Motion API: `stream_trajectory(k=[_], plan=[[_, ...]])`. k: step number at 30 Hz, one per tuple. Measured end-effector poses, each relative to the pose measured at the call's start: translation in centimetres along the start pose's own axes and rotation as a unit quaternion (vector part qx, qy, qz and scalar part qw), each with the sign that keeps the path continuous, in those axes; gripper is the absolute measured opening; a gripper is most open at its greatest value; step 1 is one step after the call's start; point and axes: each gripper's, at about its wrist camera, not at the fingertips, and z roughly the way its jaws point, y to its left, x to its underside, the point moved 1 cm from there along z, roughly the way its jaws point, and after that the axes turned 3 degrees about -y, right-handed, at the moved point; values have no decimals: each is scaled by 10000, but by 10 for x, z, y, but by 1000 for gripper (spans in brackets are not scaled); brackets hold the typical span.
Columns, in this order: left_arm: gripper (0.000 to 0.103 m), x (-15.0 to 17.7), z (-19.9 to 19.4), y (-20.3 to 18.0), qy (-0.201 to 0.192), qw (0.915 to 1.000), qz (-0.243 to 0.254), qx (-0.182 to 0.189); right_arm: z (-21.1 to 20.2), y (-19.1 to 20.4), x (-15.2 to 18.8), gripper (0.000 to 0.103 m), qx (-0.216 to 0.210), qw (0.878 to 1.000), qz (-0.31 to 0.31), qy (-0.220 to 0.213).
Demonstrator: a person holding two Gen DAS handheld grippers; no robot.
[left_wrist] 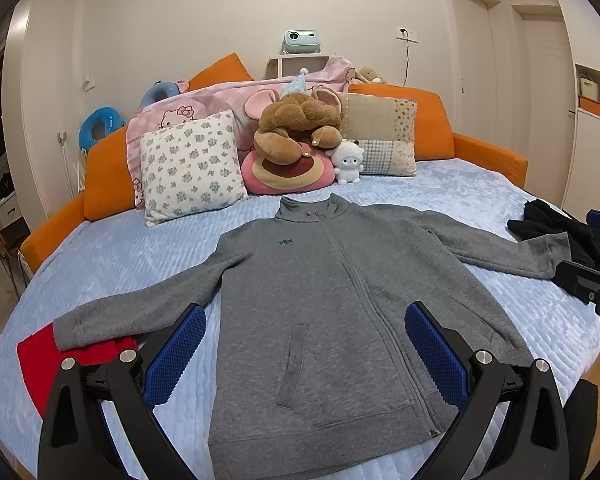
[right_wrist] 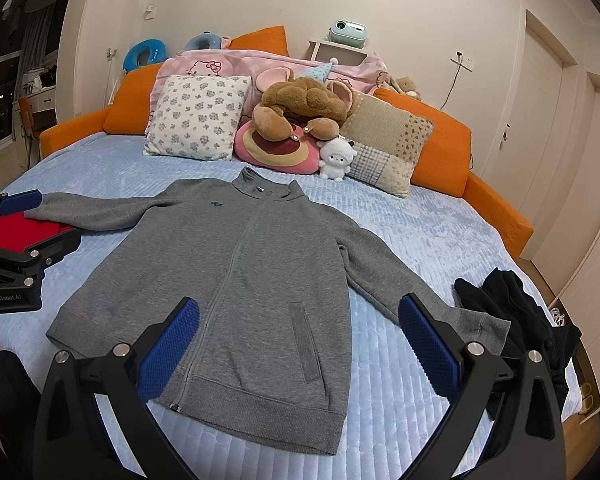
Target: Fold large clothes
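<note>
Grey jacket (left_wrist: 324, 320): spread flat mid-bed (left_wrist: 120, 248).
Left gripper (left_wrist: 304, 356), right gripper (right_wrist: 298, 350): wide apart, empty.
Risk: left sleeve may drag red garment (left_wrist: 40, 364).

Orange-framed bed (left_wrist: 488, 156), cream walls (left_wrist: 228, 24), white doors (right_wrist: 540, 120)

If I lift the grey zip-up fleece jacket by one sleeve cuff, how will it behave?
The grey zip-up fleece jacket lies flat and limp on the light blue quilted bedspread, so it will probably drape and trail. Thick knit suggests moderate weight. The textured quilt may drag on it slightly.
</note>
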Motion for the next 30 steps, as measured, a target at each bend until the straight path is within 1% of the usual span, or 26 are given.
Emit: stream_trajectory(k=[17,30], plan=[[101,7,8,2,75,10000,5,-17,5,-3,4,98,-31,10000,47,31],[101,6,8,-1,101,9999,34,-33,6,-3,4,98,-43,10000,66,38]])
